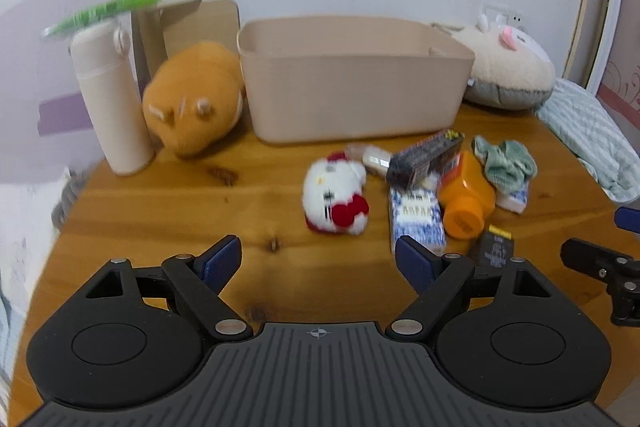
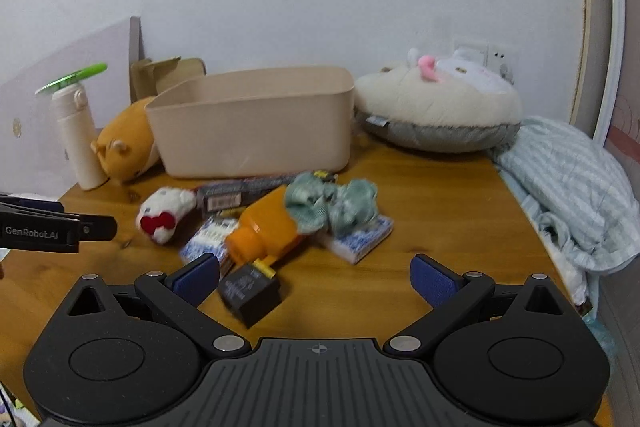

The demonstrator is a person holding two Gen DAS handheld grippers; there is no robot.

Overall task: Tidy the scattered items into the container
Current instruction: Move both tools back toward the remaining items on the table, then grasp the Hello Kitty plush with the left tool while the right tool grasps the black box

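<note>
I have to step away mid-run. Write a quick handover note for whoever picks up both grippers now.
Left gripper: open, empty, low over the table.
Right gripper: open, empty, just behind the small black box.
Beige container: at the back; nothing visible inside.
Done: nothing binned yet.
Left: Hello Kitty plush, orange bottle, green cloth, two blue-and-white packets, long dark box, black box.

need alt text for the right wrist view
Open right tongs hover over a wooden table, nearest a small black box. Beyond lies a clutter of an orange bottle, green cloth and white plush, before a beige container.
</note>
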